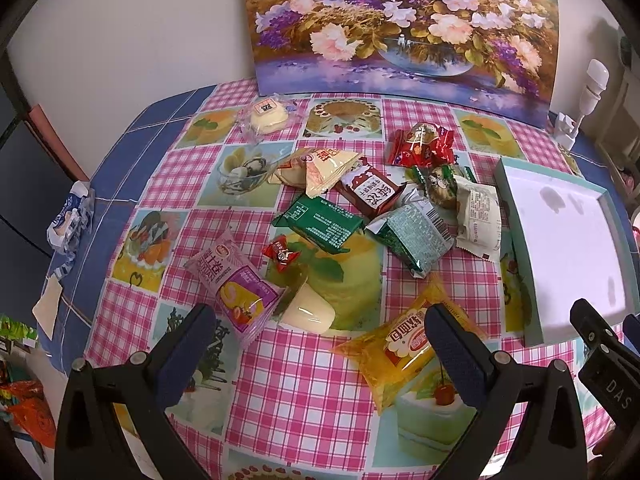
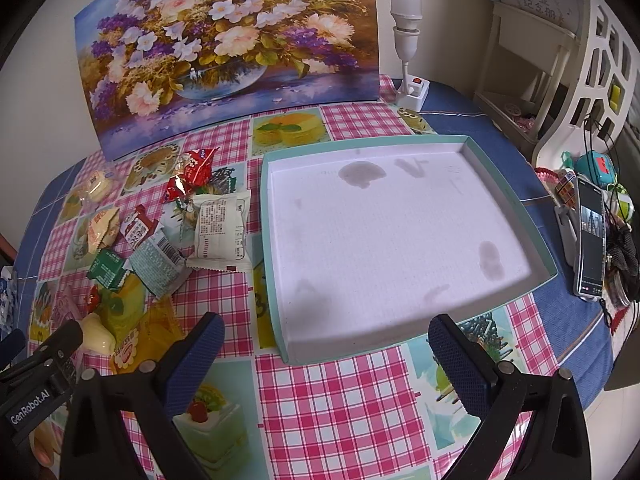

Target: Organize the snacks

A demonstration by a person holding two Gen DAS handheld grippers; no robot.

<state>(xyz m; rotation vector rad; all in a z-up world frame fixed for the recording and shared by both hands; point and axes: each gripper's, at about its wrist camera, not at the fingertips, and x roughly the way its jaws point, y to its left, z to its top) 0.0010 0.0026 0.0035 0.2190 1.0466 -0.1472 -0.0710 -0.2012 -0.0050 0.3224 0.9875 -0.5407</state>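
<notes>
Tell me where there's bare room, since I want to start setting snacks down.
The tray is bare inside, stains only. Free cloth lies below its near rim, under the right gripper, and between the left gripper fingers, beside the yellow packet. The pile left of the tray is crowded.

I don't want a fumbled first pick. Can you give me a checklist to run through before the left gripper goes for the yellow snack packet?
1. Left gripper open, nothing held: ok.
2. Right gripper open, nothing held: ok.
3. Yellow snack packet lies apart from the pile, nothing on top: ok.
4. Packet between the left fingers: not ok, it sits partly under the right-hand finger.
5. Tray holds no snacks, room to place: ok.
6. Tray floor clean: not ok, dark stains.
</notes>
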